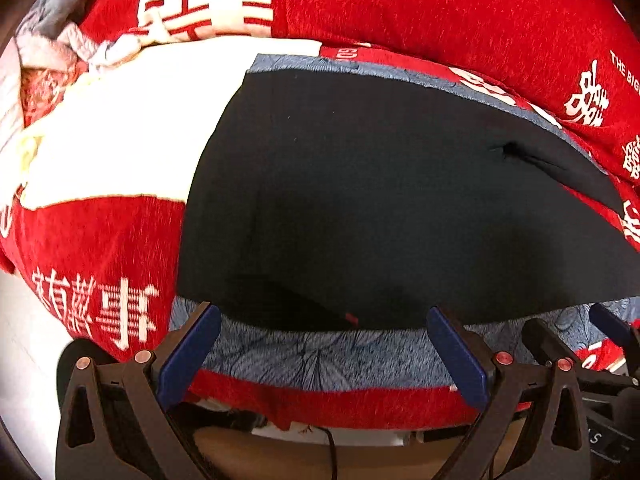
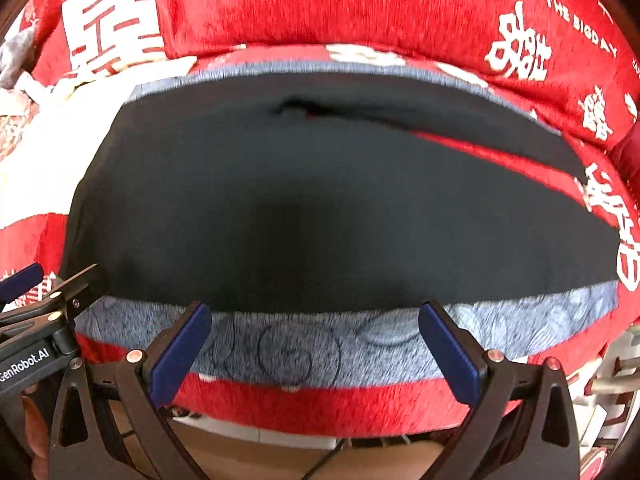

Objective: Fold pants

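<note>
Dark navy pants (image 1: 380, 208) lie flat and folded on a blue-grey patterned mat (image 1: 320, 352) over a red bed cover. They fill the middle of the right wrist view (image 2: 320, 208) too. A small crease shows near the far edge (image 2: 304, 106). My left gripper (image 1: 324, 320) is open and empty, its blue fingertips just at the pants' near edge. My right gripper (image 2: 316, 312) is open and empty, also at the near edge. The right gripper shows at the right edge of the left wrist view (image 1: 580, 340); the left gripper shows at the left of the right wrist view (image 2: 36, 292).
A red cover with white characters (image 1: 440, 8) bulges behind the pants. A white patch (image 1: 120, 128) lies left of them. Crumpled grey and white cloth (image 1: 60, 28) sits at the far left. The bed's front edge (image 2: 320, 408) is just below the grippers.
</note>
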`<state>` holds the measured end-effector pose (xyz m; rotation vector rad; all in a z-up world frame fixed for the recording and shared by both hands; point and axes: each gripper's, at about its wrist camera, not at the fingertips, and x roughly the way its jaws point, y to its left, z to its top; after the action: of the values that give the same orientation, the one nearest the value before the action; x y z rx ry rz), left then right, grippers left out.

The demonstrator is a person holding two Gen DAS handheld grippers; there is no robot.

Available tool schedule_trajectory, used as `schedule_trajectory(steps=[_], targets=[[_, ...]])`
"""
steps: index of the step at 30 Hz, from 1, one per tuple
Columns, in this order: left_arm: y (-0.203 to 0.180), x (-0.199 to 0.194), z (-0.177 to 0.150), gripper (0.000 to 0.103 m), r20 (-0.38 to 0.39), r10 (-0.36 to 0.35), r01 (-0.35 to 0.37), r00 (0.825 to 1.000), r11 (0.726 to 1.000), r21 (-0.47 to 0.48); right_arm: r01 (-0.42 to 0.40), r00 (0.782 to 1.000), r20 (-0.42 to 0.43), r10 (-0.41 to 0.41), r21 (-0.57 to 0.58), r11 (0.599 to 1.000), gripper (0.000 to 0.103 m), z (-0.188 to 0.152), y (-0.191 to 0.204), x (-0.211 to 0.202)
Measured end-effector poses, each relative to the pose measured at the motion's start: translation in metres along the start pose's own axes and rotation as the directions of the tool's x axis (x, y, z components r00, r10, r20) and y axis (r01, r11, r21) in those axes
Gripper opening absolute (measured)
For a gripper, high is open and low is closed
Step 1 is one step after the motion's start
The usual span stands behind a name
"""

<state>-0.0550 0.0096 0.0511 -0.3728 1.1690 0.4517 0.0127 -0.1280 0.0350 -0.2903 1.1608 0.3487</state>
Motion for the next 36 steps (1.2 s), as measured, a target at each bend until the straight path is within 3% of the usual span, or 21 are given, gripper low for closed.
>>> schedule_trajectory(steps=[9, 17, 21, 24, 30, 36], targets=[[0.024, -0.017, -0.008, 0.103, 0.028, 0.004, -0.002, 1.0, 0.999, -0.044, -0.034, 0.999, 0.033, 0.033, 0.055, 0.998, 0.103, 0.002, -0.006, -0.021], [0.017, -0.027, -0.006, 0.103, 0.062, -0.01, 0.01, 0.998, 1.0, 0.014, -0.086, 0.991, 0.099, 0.085, 0.013, 0.996, 0.103, -0.007, 0.01, -0.035], [0.017, -0.026, 0.001, 0.103, 0.065, -0.008, 0.008, 0.998, 1.0, 0.009, -0.046, 0.998, 0.039, 0.047, -0.027, 0.999, 0.103, -0.008, 0.02, -0.025], [0.016, -0.024, 0.009, 0.103, 0.06, -0.009, 0.009, 0.998, 1.0, 0.002, -0.103, 0.994, 0.032, 0.104, -0.009, 0.995, 0.103, -0.008, 0.015, -0.02], [0.007, -0.021, 0.024, 0.103, 0.061, -0.011, 0.009, 0.998, 1.0, 0.025, -0.116, 0.992, 0.061, 0.115, 0.019, 0.993, 0.103, 0.013, 0.003, -0.02], [-0.007, -0.02, 0.049, 0.103, 0.078, -0.004, -0.001, 0.997, 0.999, 0.054, -0.073, 0.994, 0.084, 0.075, -0.026, 0.997, 0.103, 0.045, 0.005, -0.022]])
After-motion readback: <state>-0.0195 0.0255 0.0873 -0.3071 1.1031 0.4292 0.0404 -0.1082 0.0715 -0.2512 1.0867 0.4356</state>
